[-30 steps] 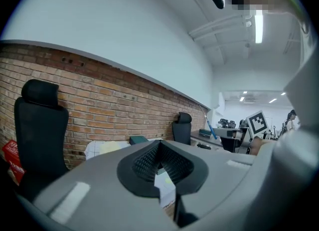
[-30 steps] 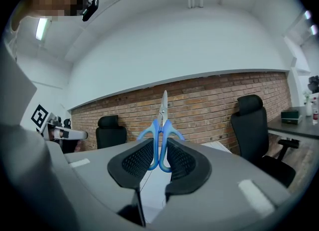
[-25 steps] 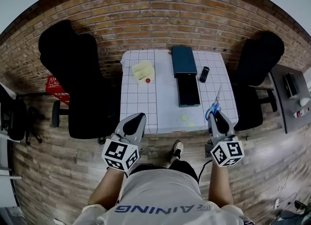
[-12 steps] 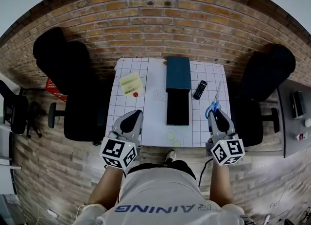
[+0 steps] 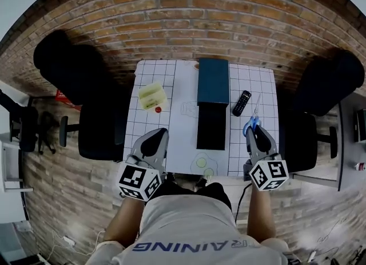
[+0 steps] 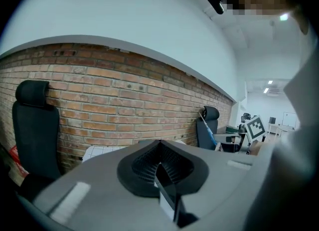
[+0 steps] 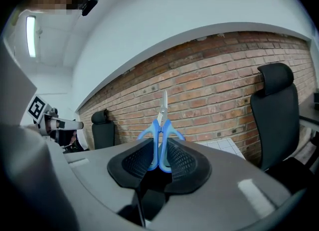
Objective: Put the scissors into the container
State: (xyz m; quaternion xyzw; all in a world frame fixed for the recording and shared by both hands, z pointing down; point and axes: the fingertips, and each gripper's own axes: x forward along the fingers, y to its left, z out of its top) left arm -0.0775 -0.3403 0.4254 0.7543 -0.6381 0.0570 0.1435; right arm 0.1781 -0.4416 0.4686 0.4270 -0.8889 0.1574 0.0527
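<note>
So, blue-handled steel scissors [image 7: 160,123], clamped in ribbed jaws, R gripper [image 7: 159,150]

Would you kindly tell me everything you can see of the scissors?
The scissors have blue plastic-looking handle loops and slim, silvery metal blades, closed together. The right claw clamps the handles between its ribbed black pads, so the blades stick out ahead of it, tips away from the person. From the head view they show over the right side of the gridded table.
</note>
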